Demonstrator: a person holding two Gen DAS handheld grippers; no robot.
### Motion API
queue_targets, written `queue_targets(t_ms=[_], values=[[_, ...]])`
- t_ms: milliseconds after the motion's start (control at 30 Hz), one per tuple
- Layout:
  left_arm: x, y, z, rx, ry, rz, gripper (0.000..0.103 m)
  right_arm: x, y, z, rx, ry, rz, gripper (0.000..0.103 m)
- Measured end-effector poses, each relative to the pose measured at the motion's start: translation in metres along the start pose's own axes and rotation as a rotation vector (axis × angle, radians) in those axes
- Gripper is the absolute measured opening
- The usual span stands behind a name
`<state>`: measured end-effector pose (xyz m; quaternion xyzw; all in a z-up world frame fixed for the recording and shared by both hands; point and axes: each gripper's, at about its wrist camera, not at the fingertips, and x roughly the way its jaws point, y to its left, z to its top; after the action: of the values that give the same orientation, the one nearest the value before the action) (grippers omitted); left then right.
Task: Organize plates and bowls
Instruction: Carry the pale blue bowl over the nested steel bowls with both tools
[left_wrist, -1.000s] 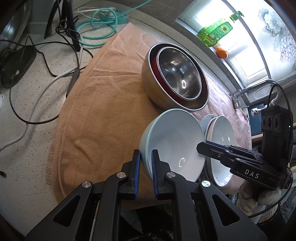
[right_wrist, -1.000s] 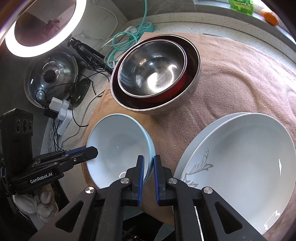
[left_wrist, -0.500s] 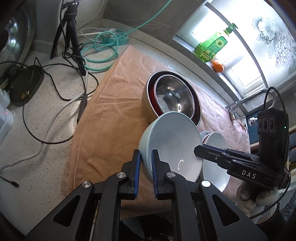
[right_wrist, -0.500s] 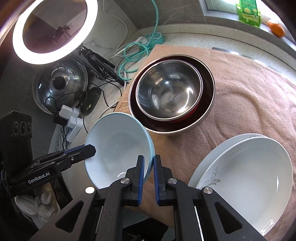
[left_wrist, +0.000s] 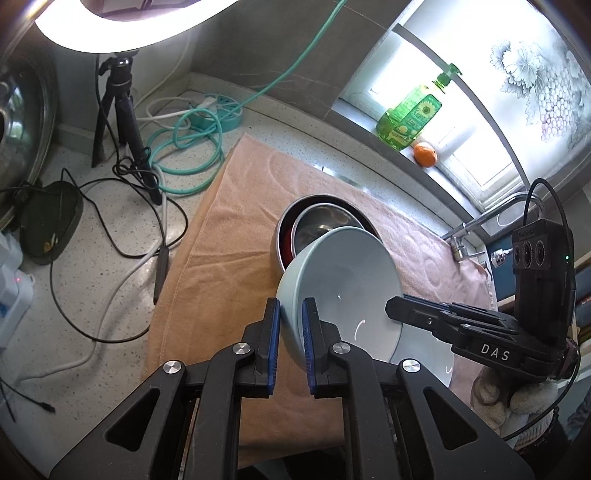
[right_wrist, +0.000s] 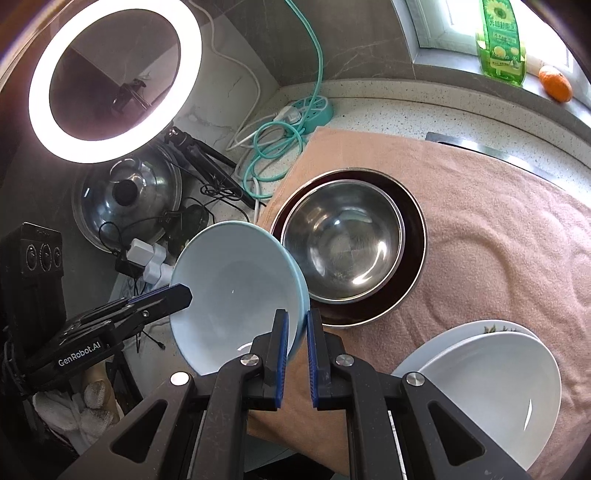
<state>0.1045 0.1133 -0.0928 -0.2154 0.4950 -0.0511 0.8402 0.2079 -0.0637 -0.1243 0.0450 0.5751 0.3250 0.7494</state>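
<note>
A pale blue bowl (left_wrist: 343, 280) (right_wrist: 236, 291) hangs in the air above the pink towel, held by both grippers on opposite rims. My left gripper (left_wrist: 291, 317) is shut on its near rim in the left wrist view. My right gripper (right_wrist: 296, 326) is shut on the other rim; it also shows as the black gripper (left_wrist: 397, 308) marked DAS. Behind the bowl sits a stack of nested steel bowls (right_wrist: 343, 240) (left_wrist: 321, 218) with a red one between. Two stacked white plates (right_wrist: 487, 380) lie at the lower right of the towel.
The pink towel (left_wrist: 236, 229) covers the speckled counter (left_wrist: 92, 288). Black and white cables, a tripod (left_wrist: 122, 110), a teal cord and power strip (right_wrist: 314, 107) lie to the left. A ring light (right_wrist: 114, 77), a pot lid (right_wrist: 129, 195), a green soap bottle (left_wrist: 410, 114), an orange and a tap are around.
Both grippers have risen together with the blue bowl, lifting it off the towel. The steel bowls and white plates now look smaller and farther below.
</note>
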Motion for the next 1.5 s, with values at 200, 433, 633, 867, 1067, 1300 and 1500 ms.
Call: queue_targets(t_ms=[200, 433, 633, 867, 1067, 1300, 1500], values=[[0.004, -0.004, 0.010, 0.018, -0.004, 0.005, 0.010, -0.001, -0.005, 0.005, 0.015, -0.009, 0.002, 0.009], [0.010, -0.010, 0.025, 0.042, -0.012, 0.006, 0.010, -0.005, -0.012, 0.017, 0.021, -0.029, -0.007, 0.009], [0.023, -0.015, 0.040, 0.056, -0.016, 0.008, 0.010, -0.008, -0.019, 0.031, 0.023, -0.049, -0.031, 0.009], [0.044, -0.021, 0.050, 0.067, 0.015, -0.003, 0.010, -0.003, -0.035, 0.040, 0.044, -0.043, -0.065, 0.009], [0.058, -0.022, 0.050, 0.067, 0.046, 0.002, 0.010, 0.006, -0.046, 0.042, 0.060, -0.027, -0.083, 0.009], [0.069, -0.021, 0.049, 0.067, 0.072, 0.010, 0.010, 0.014, -0.053, 0.042, 0.067, -0.012, -0.094, 0.009], [0.077, -0.018, 0.049, 0.067, 0.091, 0.019, 0.010, 0.023, -0.056, 0.042, 0.079, 0.003, -0.098, 0.009]])
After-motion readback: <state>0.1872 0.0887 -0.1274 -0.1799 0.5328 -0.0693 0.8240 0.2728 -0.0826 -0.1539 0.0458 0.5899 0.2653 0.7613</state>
